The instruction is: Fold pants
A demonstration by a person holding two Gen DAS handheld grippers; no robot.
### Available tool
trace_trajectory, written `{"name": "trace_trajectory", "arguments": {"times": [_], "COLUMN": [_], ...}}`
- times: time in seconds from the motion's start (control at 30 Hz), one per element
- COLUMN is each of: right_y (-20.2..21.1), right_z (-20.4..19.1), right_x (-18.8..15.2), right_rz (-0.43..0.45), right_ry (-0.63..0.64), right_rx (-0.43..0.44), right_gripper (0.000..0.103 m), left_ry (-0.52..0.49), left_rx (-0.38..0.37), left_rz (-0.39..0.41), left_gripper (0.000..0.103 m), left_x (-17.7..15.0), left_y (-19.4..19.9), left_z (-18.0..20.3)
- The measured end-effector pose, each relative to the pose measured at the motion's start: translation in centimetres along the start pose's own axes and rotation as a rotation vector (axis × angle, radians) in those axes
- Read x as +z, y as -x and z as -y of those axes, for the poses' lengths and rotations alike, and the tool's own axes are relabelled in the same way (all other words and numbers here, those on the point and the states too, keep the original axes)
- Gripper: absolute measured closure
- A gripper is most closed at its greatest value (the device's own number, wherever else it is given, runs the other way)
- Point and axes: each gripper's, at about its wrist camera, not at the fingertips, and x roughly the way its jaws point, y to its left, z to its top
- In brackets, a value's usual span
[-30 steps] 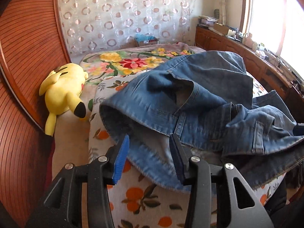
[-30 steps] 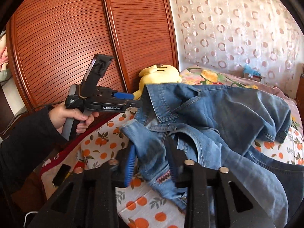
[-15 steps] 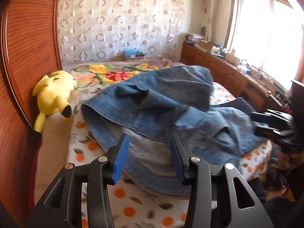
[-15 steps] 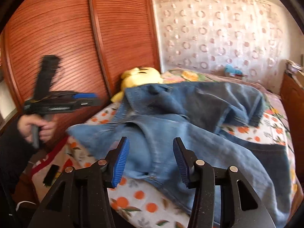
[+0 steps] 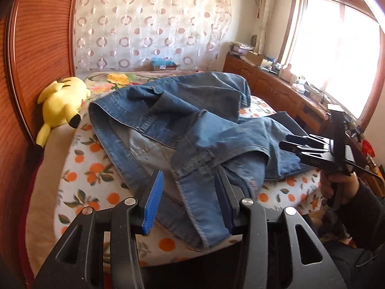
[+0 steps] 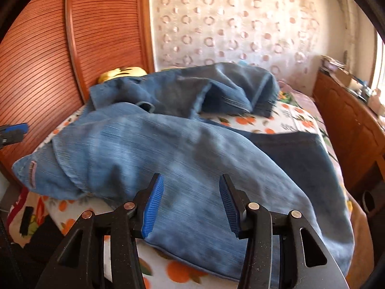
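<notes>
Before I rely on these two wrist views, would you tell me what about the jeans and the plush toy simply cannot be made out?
- Jeans, left wrist view: crumpled; folds hide the leg layout.
- Jeans' near edge, right wrist view: cut off behind the right gripper; denim blurred.
- Yellow plush toy, right wrist view: mostly hidden behind the jeans.
- Left gripper, right wrist view: cut off at the left edge.

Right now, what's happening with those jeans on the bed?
A person is about to fold the jeans, which lie crumpled in a heap on the bed with the orange-print sheet. They hold a gripper tool in each hand. The left gripper and the right gripper both hover open over the denim, and neither is pinching it. No fold is made yet. A yellow plush toy lies beside the jeans.
</notes>
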Motion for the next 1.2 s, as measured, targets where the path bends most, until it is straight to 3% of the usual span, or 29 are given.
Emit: {"name": "trace_trajectory", "arguments": {"times": [0.4, 0.63, 0.87, 0.9, 1.07, 1.2], "right_y": [-0.4, -2.4, -4.4, -4.4, -3.8, -2.8], "right_z": [1.3, 1.6, 3.1, 3.6, 4.0, 4.3], "right_x": [-1.0, -0.3, -0.9, -0.9, -1.9, -2.8], "right_rz": [-0.010, 0.009, -0.007, -0.004, 0.009, 0.046], "right_ry": [-0.027, -0.004, -0.044, -0.061, -0.098, -0.129], "right_rx": [-0.083, -0.149, -0.143, -0.130, -0.107, -0.091], "right_gripper": [0.053, 0.051, 0.048, 0.048, 0.047, 0.047], "left_ry": [0.065, 0.079, 0.051, 0.046, 0.021, 0.032], "left_rx": [0.018, -0.018, -0.069, -0.078, -0.055, -0.003], "left_rz": [-0.136, -0.148, -0.197, -0.198, -0.136, -0.030], "left_gripper": [0.058, 0.058, 0.085, 0.096, 0.100, 0.101], "left_x": [-4.2, -5.6, -6.2, -6.2, -5.4, -3.4], "left_y": [-4.8, -5.2, -5.5, -5.5, -3.3, 0.6], "left_z": [-0.4, 0.1, 1.1, 1.2, 1.2, -0.3]}}
